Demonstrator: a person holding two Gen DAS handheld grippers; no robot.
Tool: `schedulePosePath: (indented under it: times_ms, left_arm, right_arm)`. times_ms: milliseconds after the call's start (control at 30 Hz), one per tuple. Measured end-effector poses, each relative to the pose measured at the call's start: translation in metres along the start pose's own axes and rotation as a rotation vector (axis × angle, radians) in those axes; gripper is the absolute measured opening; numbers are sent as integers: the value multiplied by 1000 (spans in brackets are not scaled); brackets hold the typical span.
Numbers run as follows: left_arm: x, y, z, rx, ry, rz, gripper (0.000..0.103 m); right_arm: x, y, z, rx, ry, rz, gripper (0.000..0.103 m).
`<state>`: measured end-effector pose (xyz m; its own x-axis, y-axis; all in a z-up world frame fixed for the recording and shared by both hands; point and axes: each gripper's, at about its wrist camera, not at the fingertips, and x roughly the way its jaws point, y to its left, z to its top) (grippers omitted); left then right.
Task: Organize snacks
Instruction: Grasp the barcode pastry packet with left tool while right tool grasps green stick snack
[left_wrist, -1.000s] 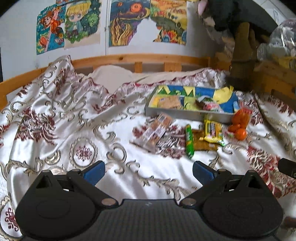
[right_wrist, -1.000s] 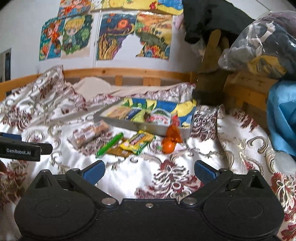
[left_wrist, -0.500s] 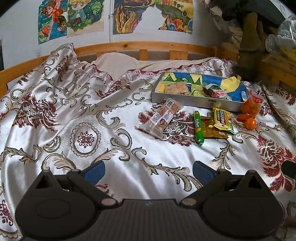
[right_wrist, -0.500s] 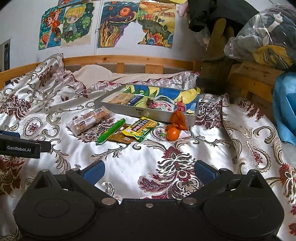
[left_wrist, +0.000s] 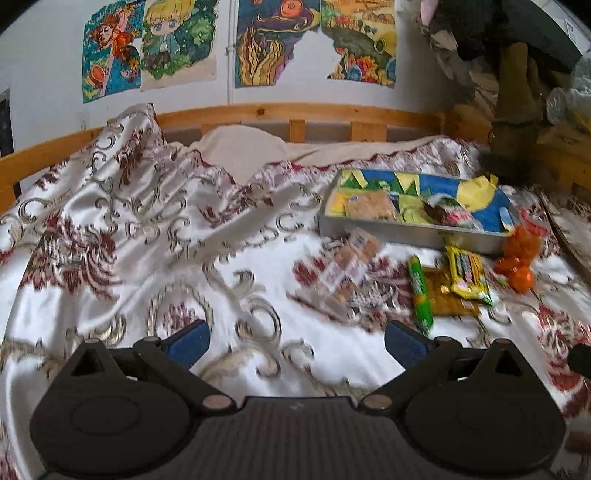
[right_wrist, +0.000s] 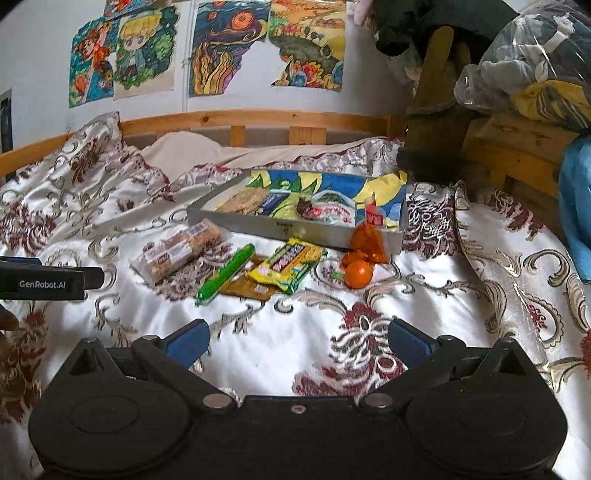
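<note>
From the left wrist camera, the left gripper (left_wrist: 297, 341) hangs over the patterned bedspread (left_wrist: 122, 236) with its blue fingers spread wide and nothing between them. Ahead and to the right a grey tray (left_wrist: 406, 228) with a blue and yellow lining sits on the bed, already holding a few packets. Just in front of it lie loose snacks: a clear cracker pack (left_wrist: 347, 269), a green stick (left_wrist: 419, 291), a brown packet (left_wrist: 448, 301) under a yellow candy pack (left_wrist: 467, 273), and an orange net bag (left_wrist: 521, 245) with a loose orange (left_wrist: 521, 278) beside it; this view is motion-blurred. From the right wrist camera, the right gripper (right_wrist: 299, 341) is likewise wide open and empty above the bedspread (right_wrist: 443, 295). The tray (right_wrist: 314, 230) stands straight ahead, with the cracker pack (right_wrist: 181, 254), green stick (right_wrist: 225, 273), yellow candy pack (right_wrist: 288, 264), brown packet (right_wrist: 247, 286), net bag (right_wrist: 371, 242) and orange (right_wrist: 358, 274) spread along its near wall. The left gripper (right_wrist: 48, 282) shows at the left edge, well apart from the snacks.
</note>
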<state>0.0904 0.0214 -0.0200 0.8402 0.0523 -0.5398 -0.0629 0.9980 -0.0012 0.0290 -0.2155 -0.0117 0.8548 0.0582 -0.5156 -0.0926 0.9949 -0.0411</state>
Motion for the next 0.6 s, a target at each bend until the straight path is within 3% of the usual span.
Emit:
schedulePosePath:
  times_ms: [233,433,600]
  left_arm:
    - [37,13,27,-18,4,-57,103]
    - [75,20,45,12,38,-86,103]
    - [105,16,57,96,60,-111,103]
  right_arm:
    - [17,5,23,7,-30,0,102]
    - [42,13,42,-53,0,100,102]
    - [70,24,49,-115,-10,147,102]
